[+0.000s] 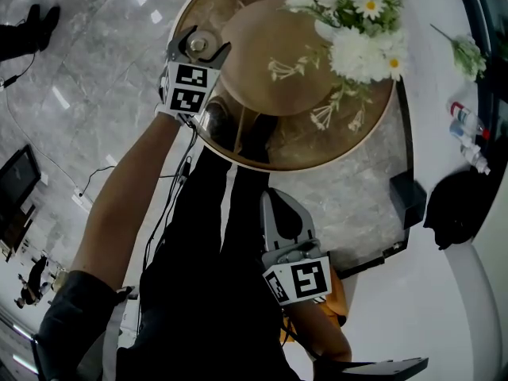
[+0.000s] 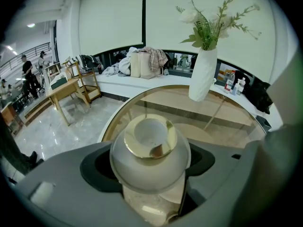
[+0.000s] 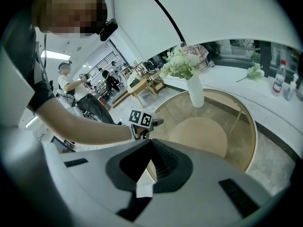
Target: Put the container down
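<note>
- The container (image 2: 150, 148) is clamped upright between the left gripper's (image 1: 198, 50) jaws, at the upper left of the head view.
- The table (image 1: 294, 145) edge lies directly beneath it; contact cannot be told.
- The right gripper (image 1: 274, 205) is closed on nothing, low at centre, well apart.
</note>
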Demonstrator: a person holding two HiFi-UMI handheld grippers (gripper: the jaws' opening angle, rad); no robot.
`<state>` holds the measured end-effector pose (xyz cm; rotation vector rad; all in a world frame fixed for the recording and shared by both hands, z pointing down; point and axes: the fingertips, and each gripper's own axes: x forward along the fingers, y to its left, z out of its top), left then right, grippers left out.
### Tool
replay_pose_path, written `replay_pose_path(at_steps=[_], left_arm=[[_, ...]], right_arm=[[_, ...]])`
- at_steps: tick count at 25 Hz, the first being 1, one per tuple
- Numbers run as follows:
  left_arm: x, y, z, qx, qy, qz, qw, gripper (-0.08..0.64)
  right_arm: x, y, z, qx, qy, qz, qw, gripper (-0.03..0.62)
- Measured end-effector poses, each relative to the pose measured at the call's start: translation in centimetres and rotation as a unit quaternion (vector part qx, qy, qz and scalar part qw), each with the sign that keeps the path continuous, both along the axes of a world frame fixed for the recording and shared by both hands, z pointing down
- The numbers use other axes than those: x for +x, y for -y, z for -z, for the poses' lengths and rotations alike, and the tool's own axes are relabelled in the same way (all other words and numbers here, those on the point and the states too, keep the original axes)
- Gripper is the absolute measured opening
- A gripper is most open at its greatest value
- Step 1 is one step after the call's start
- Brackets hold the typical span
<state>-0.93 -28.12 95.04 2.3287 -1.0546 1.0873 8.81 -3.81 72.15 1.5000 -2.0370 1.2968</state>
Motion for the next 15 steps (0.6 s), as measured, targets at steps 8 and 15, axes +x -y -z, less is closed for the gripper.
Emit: replay_pose_path(at_steps=[8,15], left_arm=[[-0.8,-0.5,1.4,0.004,-0.016,0.008,0.9998,0.374],[-3.2,-3.1,7.7,0.023,-0.059,0.041,0.9972,0.374]], right_arm=[[0.0,0.2,0.6,0.008,0.003,-0.004,1.0,0.006],[-0.7,1.7,3.2,0.042,0.004,0.005,0.999,0.006]])
